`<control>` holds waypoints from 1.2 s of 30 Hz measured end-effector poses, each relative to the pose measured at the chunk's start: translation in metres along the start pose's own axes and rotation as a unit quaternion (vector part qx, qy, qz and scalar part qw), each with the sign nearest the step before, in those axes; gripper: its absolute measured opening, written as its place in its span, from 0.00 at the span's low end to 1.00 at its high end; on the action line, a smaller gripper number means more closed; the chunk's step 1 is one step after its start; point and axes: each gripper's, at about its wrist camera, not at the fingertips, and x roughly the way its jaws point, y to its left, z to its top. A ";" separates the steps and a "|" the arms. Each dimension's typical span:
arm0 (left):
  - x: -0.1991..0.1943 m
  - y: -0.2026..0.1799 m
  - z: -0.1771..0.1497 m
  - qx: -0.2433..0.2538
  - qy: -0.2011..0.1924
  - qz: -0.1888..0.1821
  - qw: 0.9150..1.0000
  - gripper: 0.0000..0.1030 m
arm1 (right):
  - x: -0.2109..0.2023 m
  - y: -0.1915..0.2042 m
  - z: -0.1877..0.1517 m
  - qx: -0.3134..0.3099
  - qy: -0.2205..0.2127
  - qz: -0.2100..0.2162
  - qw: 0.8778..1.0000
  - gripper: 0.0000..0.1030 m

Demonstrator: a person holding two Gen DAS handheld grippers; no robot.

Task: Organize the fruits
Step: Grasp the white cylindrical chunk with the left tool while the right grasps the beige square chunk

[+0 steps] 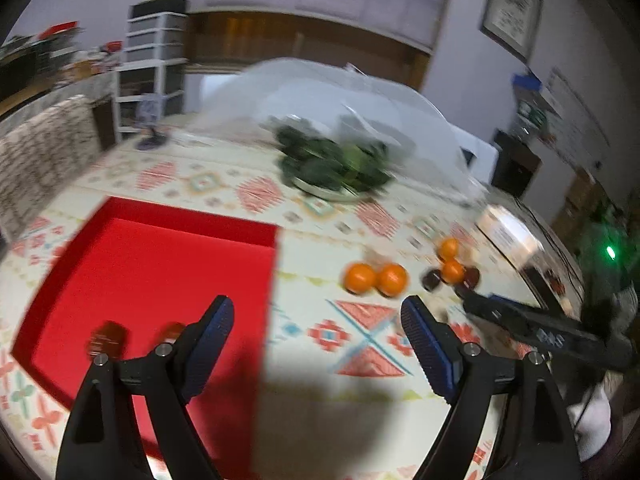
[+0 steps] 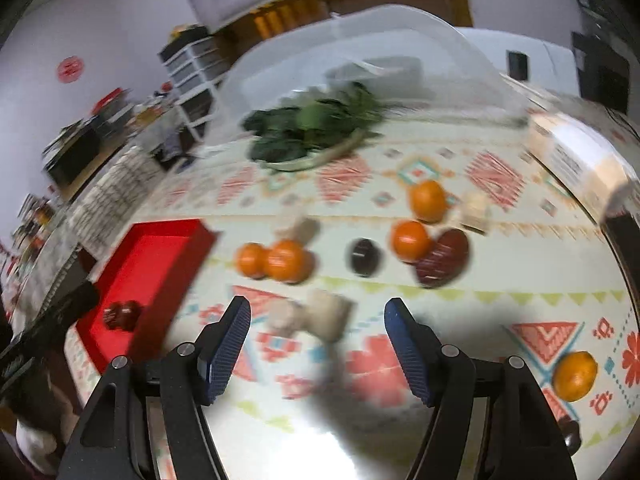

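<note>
A red tray lies on the patterned tablecloth, with two dark red fruits near its front. It also shows in the right wrist view with the dark red fruits. Several oranges lie on the cloth: a pair, others further right, and one near the edge. Dark red fruits lie among them. My left gripper is open and empty, over the tray's right edge. My right gripper is open and empty above pale blurred items.
A plate of dark greens sits under a clear mesh dome at the back. A box lies at the table's right edge. The right gripper's body shows in the left wrist view.
</note>
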 end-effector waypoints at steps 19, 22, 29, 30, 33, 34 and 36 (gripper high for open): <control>0.058 -0.054 -0.027 0.084 0.075 -0.013 0.994 0.82 | 0.052 0.001 -0.003 -0.042 0.042 -0.008 0.998 0.36; 0.070 -0.062 -0.027 0.091 0.084 -0.020 0.992 0.82 | 0.047 -0.010 -0.004 -0.023 0.040 0.002 0.999 0.31; 0.100 -0.079 -0.020 0.090 0.098 -0.036 0.990 0.80 | 0.033 -0.034 -0.005 0.017 0.026 0.005 1.000 0.30; 0.105 -0.081 -0.019 0.090 0.100 -0.037 0.990 0.76 | 0.031 -0.036 -0.005 0.021 0.024 0.006 0.999 0.30; 0.119 -0.085 -0.017 0.089 0.115 -0.038 0.989 0.54 | 0.027 -0.040 -0.005 0.028 0.019 0.009 0.999 0.30; 0.121 -0.086 -0.016 0.090 0.114 -0.035 0.989 0.45 | 0.025 -0.041 -0.005 0.030 0.017 0.010 0.999 0.30; 0.122 -0.088 -0.016 0.094 0.114 -0.024 0.989 0.29 | 0.023 -0.042 -0.005 0.033 0.015 0.013 0.999 0.30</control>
